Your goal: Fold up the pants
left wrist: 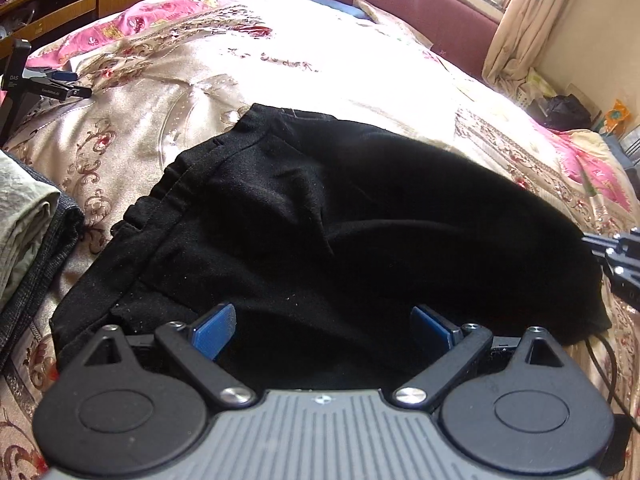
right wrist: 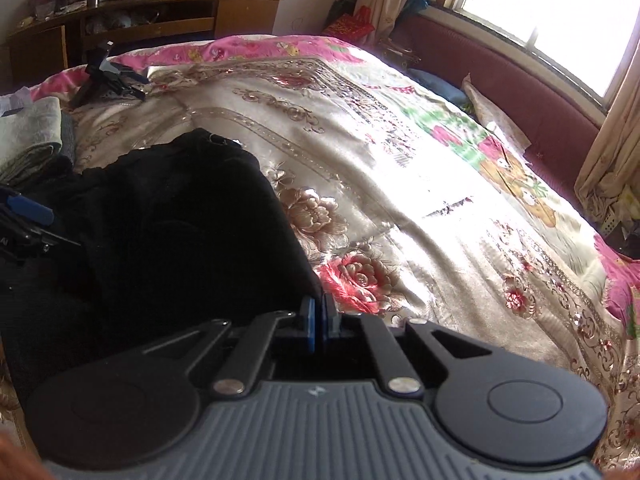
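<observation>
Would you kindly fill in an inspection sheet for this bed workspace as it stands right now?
Surface: floral bedspread, sunlit, wrinkled.
Job's things: black pants lying bunched on it.
Clutter: folded clothes beside the pants; black stand at the far end.
Tongs: left tongs open over the pants; right tongs shut on the pants' edge.
Cables: black cable near the pants.
Surroundings: wooden desk, window, curtains.
</observation>
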A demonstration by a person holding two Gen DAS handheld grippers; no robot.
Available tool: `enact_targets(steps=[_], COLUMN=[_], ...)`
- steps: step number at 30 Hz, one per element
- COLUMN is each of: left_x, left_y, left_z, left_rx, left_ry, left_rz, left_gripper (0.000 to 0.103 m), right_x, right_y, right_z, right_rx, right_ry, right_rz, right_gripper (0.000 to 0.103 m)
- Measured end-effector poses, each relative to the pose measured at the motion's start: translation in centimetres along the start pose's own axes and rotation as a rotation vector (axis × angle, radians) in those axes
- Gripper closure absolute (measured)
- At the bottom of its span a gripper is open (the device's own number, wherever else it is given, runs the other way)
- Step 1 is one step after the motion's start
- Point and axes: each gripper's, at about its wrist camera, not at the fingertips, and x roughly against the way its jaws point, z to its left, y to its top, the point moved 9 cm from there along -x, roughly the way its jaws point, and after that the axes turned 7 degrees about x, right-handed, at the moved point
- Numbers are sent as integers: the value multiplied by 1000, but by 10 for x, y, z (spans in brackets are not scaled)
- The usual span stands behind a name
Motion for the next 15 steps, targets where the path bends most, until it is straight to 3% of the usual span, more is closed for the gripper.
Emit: enact_targets(steps=[4,7,15], left_x=[24,34,37], left_y=[-7,-13,-28], left_z=[0,0,-17], left_rx=[-18,-29,-89], left_ry=[-18,-21,-19], left_rz=[-20,-23,-8], left_gripper=[0,0,1], right_x=[31,35,-14], right_y=[-24,-48,-115], right_z=[45,82,150], right_rx=[28,8,-40], right_ry=[-8,33,120], right_rz=[-4,4,135], right_gripper=[100,100,99])
